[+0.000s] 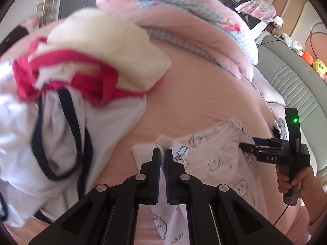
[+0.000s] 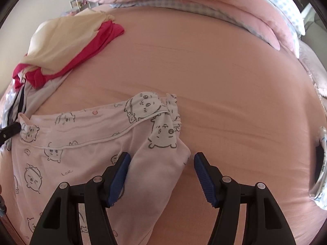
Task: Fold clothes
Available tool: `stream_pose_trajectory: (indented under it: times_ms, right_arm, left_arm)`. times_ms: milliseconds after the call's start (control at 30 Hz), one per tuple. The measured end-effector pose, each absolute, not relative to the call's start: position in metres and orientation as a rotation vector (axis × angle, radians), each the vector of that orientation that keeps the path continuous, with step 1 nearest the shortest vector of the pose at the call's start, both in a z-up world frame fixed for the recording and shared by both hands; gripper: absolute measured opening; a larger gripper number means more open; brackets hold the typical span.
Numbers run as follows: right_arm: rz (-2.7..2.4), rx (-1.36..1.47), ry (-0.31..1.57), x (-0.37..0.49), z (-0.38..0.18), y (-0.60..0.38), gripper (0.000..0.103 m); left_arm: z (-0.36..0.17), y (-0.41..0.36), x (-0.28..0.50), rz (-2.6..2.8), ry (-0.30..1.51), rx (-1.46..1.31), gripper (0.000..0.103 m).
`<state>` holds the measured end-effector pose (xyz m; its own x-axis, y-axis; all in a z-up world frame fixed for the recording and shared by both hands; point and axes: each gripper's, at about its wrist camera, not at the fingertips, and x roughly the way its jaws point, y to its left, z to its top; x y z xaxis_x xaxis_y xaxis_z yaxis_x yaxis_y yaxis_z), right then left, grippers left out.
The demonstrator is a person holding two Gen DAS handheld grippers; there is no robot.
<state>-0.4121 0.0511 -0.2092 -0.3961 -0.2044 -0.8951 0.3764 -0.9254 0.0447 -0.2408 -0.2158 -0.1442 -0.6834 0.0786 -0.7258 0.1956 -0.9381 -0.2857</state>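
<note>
A pale pink garment printed with cartoon animals (image 2: pixel 81 134) lies spread on the pink bed sheet (image 2: pixel 224 77). My left gripper (image 1: pixel 162 153) is shut on the garment's (image 1: pixel 216 159) left edge, a fold of cloth pinched between the blue pads. My right gripper (image 2: pixel 161 159) is open, its fingers standing either side of a bunched corner of the garment near its collar. In the left wrist view the right gripper (image 1: pixel 243 146) shows at the far side of the garment, held by a hand (image 1: pixel 290 181).
A pile of other clothes lies to the left: a cream piece (image 2: pixel 61 40), a magenta piece (image 2: pixel 98 38) and a white piece with dark trim (image 1: pixel 61 134). A pink quilt (image 2: pixel 204 2) is rolled along the far edge. A grey sofa (image 1: pixel 290 77) with plush toys stands at right.
</note>
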Motion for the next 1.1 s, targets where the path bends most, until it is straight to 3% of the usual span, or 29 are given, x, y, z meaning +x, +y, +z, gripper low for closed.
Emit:
stream_pose_trajectory:
  times_ms: [200, 300, 400, 433, 500, 533, 567, 733, 800, 833, 867, 1100]
  right_arm:
    - [-2.439, 1.398, 0.203, -0.423, -0.197, 0.057, 0.064]
    - [-2.456, 1.416, 0.282, -0.436, -0.205, 0.052, 0.064]
    - [-2.484, 1.424, 0.214, -0.437, -0.200, 0.063, 0.064]
    - [-2.514, 1.379, 0.157, -0.434, -0.192, 0.070, 0.065]
    - [-2.515, 1.366, 0.135, -0.435, -0.188, 0.073, 0.072]
    - [-2.490, 1.385, 0.129, -0.437, -0.190, 0.073, 0.072]
    - [-2.465, 1.403, 0.123, -0.440, -0.193, 0.073, 0.072]
    - [-2.338, 1.469, 0.169, -0.446, -0.219, 0.057, 0.074]
    - [-2.334, 1.425, 0.191, -0.439, -0.223, 0.053, 0.062]
    - [-2.307, 1.403, 0.166, -0.437, -0.218, 0.054, 0.025]
    - [-2.281, 1.411, 0.118, -0.435, -0.213, 0.056, 0.003]
    - [-2.383, 1.298, 0.055, -0.398, -0.152, 0.107, 0.002]
  left_arm:
    - [-0.168, -0.233, -0.248, -2.668, 0.460, 1.264, 0.004]
    - [-0.187, -0.238, -0.247, -2.633, 0.501, 1.325, 0.007]
    - [-0.178, -0.243, -0.239, -2.626, 0.567, 1.306, 0.009]
    - [-0.170, -0.245, -0.235, -2.628, 0.593, 1.284, 0.011]
    - [-0.169, -0.249, -0.231, -2.626, 0.631, 1.292, 0.030]
    - [-0.169, -0.251, -0.230, -2.625, 0.650, 1.298, 0.049]
    - [-0.175, -0.252, -0.231, -2.618, 0.692, 1.324, 0.054]
    - [-0.193, -0.241, -0.238, -2.644, 0.697, 1.337, 0.052]
    - [-0.196, -0.231, -0.248, -2.679, 0.688, 1.332, 0.036]
    - [-0.197, -0.229, -0.251, -2.688, 0.677, 1.336, 0.021]
    - [-0.197, -0.230, -0.254, -2.700, 0.698, 1.344, 0.012]
    - [-0.167, -0.207, -0.268, -2.864, 0.757, 1.366, 0.012]
